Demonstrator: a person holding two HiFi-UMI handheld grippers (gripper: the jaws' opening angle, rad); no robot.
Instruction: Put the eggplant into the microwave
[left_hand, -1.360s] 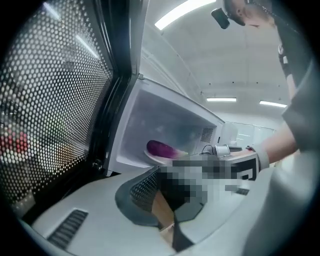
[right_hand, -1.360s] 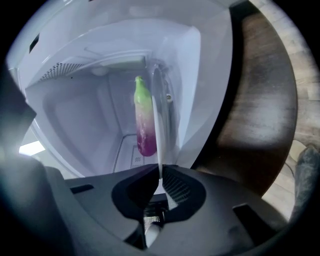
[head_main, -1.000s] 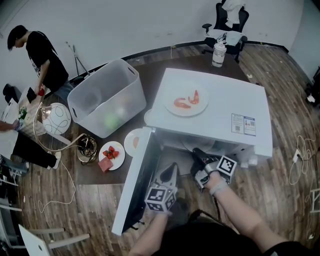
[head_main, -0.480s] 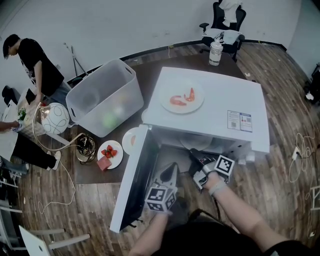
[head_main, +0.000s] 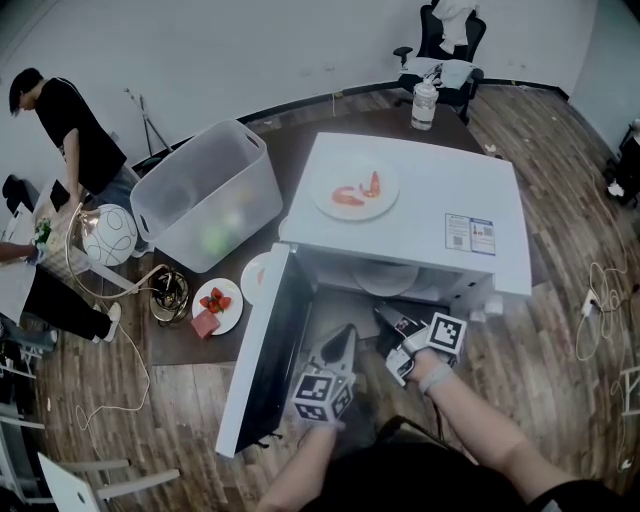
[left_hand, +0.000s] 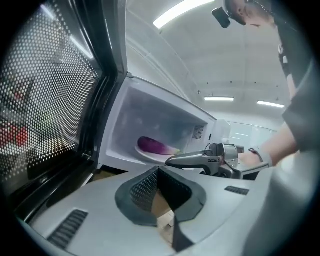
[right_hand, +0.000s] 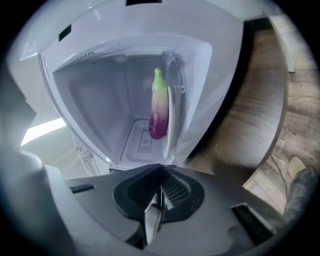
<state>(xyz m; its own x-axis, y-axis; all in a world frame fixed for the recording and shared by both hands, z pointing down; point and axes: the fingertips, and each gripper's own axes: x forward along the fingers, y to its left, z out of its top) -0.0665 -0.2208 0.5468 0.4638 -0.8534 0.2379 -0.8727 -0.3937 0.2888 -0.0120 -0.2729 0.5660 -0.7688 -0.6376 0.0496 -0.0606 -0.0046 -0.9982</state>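
The purple eggplant with its green end lies on the glass turntable plate inside the white microwave, whose door stands wide open at the left. From the left gripper view, the eggplant shows deep in the cavity. My right gripper hangs just outside the opening, apart from the eggplant; its jaws have just been closing and are shut with nothing between them. My left gripper hovers beside the door's inner face, shut and empty. The right gripper crosses the left gripper view.
A plate of shrimp sits on top of the microwave. Left of it are a clear plastic bin, a plate of strawberries and a small white plate. A person stands at far left. A bottle and an office chair are behind.
My right gripper has drawn back a little from the microwave opening and rolled slightly. The left gripper has stayed where it was.
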